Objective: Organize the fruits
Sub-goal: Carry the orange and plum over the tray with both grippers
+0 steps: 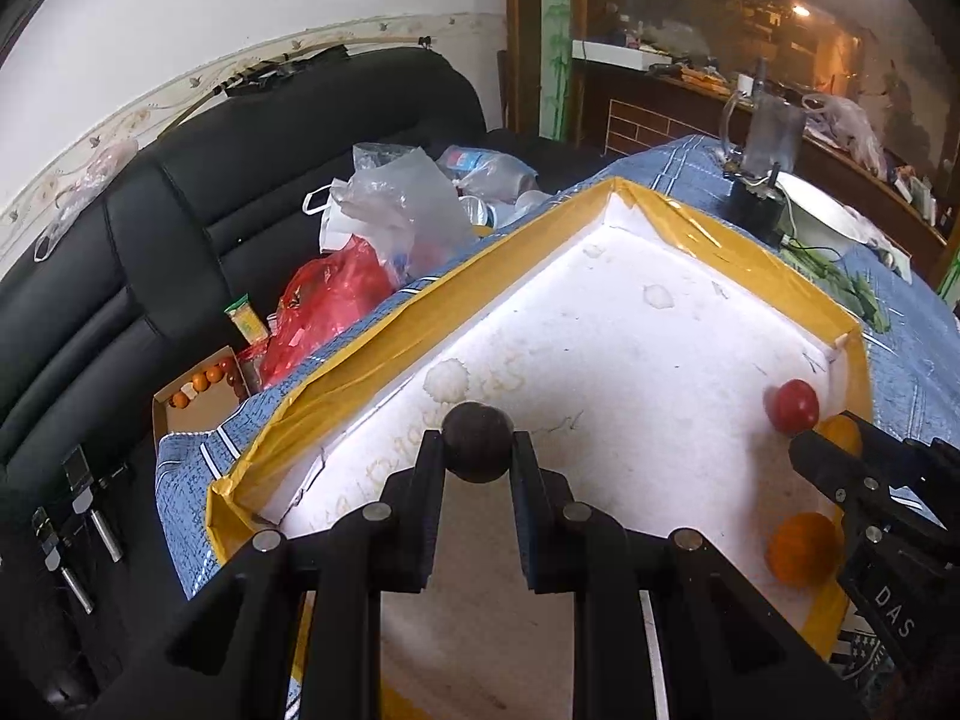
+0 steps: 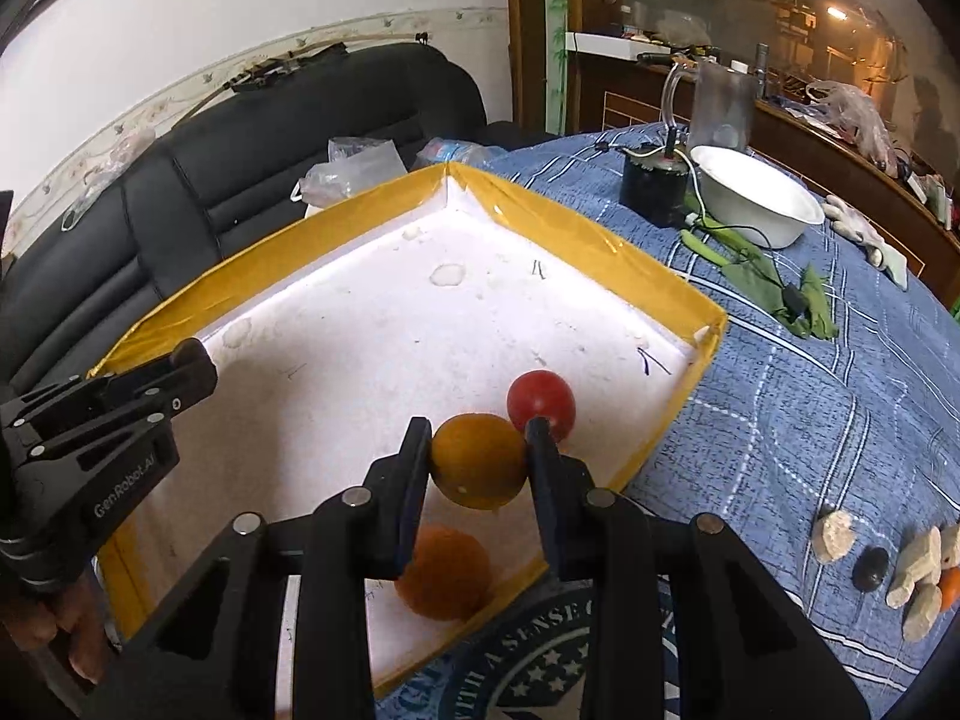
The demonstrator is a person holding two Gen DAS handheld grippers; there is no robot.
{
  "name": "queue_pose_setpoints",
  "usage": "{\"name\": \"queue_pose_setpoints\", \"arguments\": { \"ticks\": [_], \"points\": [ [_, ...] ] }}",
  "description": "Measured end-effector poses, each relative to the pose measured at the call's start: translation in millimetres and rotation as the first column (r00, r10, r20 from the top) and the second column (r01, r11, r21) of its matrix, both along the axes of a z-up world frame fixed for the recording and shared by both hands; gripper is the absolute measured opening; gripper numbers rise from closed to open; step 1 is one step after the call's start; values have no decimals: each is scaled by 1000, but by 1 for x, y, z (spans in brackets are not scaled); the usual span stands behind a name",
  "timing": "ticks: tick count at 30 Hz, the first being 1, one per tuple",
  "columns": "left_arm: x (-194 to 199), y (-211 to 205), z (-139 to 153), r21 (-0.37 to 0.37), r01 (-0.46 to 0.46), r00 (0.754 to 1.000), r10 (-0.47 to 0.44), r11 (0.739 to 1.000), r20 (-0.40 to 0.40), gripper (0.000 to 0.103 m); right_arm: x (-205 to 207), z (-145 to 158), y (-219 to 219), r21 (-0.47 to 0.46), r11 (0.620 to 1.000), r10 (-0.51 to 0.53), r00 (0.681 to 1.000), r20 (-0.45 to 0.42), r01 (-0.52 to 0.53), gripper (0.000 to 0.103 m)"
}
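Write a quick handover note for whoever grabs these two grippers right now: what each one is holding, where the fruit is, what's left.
Left gripper: jaws shut on the dark round fruit, over the left part of the white tray.
Right gripper: jaws shut on the yellow-orange fruit, over the tray's right side.
Loose in the tray, near its right wall: the red fruit and the orange fruit.
Done: two fruits in the tray.
Left: set down both held fruits. More small items lie on the blue cloth to the right.
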State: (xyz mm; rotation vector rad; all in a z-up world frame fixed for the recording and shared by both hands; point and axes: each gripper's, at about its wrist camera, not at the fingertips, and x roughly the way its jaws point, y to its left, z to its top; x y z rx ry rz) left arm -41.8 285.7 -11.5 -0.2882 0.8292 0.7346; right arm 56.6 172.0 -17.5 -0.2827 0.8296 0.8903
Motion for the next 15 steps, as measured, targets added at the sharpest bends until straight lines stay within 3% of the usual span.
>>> {"name": "queue_pose_setpoints", "arguments": {
  "ticks": [15],
  "points": [
    [-6,14,-8,-26,-47,999,47,999,0,23,4,-10,9,-43,999,-1,1000,-3,1,35]
  ]
}}
